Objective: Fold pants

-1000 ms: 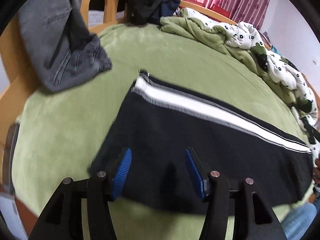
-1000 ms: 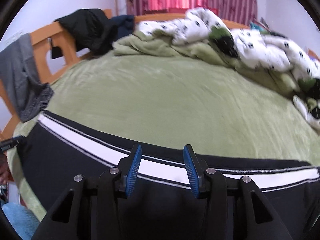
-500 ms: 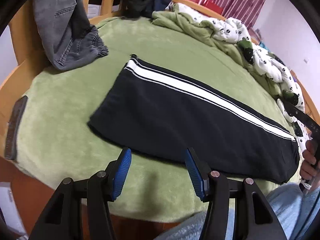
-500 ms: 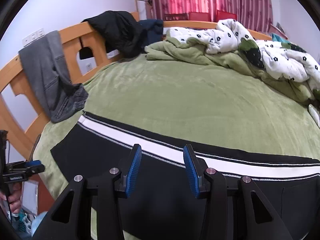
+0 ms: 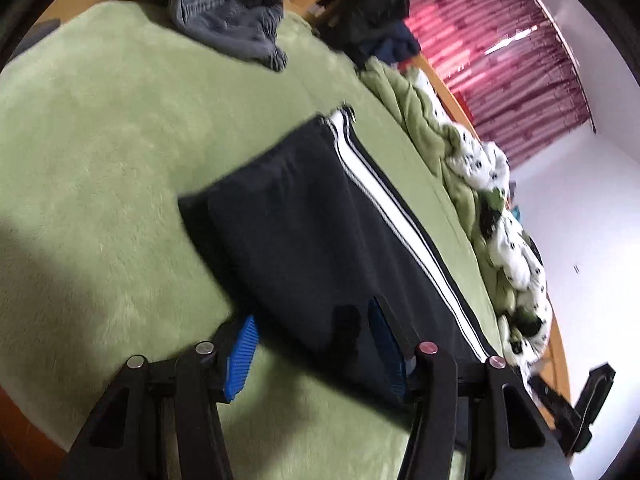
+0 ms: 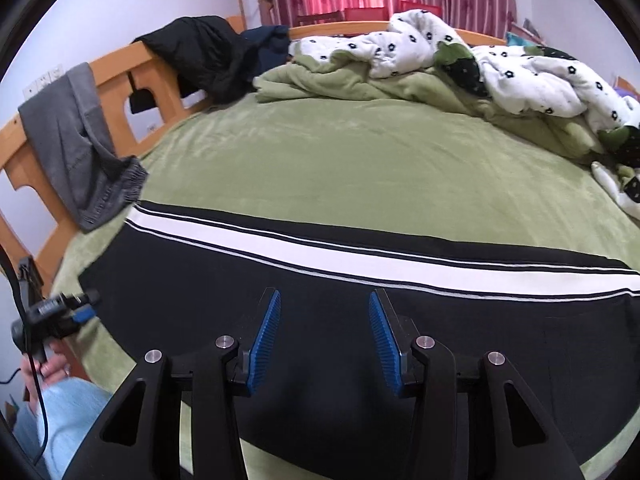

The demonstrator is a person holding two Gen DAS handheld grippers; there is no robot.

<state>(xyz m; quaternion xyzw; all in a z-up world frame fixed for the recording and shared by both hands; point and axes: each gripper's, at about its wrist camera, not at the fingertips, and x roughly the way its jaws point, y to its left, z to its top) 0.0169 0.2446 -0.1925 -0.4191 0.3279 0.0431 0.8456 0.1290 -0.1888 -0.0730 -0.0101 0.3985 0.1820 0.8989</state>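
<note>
Black pants (image 6: 480,320) with a white side stripe lie flat and lengthwise across the near part of the green bed (image 6: 360,168). My right gripper (image 6: 324,320) hovers over their middle. Its jaws are opening, and nothing is caught between the blue pads. In the left wrist view the pants (image 5: 312,240) run away to the upper right. My left gripper (image 5: 314,324) sits low and rolled at their near edge. Its jaws are closing with that edge between them, but the pads do not press on cloth. The left gripper (image 6: 60,312) also shows at the pants' left corner.
Grey trousers (image 6: 80,140) hang over the wooden bed rail (image 6: 116,68), with a black jacket (image 6: 204,56) beside them. A rumpled green and white quilt (image 6: 480,52) lies along the far side. The person's leg in light blue jeans (image 6: 68,412) is at the bed's near edge.
My left gripper pulled back off the pants, then dropped and rolled at their near left edge. My right gripper drew back from the stripe, so more of the bed shows.
</note>
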